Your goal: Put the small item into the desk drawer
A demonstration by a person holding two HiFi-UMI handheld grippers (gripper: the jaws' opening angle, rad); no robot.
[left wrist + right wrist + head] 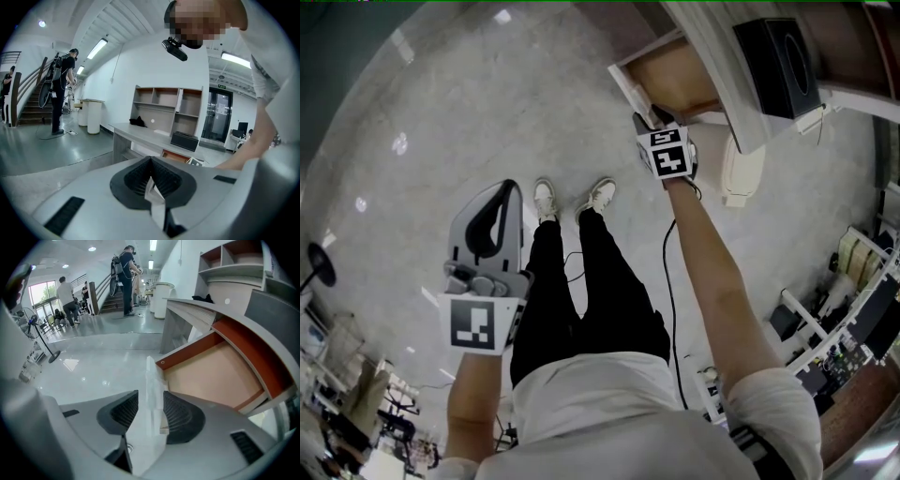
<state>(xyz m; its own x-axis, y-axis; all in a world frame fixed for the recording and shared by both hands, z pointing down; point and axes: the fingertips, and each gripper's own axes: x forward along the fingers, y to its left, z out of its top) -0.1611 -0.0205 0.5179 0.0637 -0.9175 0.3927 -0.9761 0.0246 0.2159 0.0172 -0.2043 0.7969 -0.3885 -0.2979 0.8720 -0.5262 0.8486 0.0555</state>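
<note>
the drawer stands pulled out from under the desk, its pale wooden bottom showing inside a reddish rim. at the drawer's front corner the right gripper points steeply down, its jaws released and parted. the small item, seemingly a thin clear packet, stands upright between the pads, which do not press on it. the desk top overhangs the drawer's rear, and a black box sits on it above the drawer. well apart from the drawer, the left gripper has its jaws clenched together, empty. on the floor beyond the drawer stand a fan and people near a staircase.
</note>
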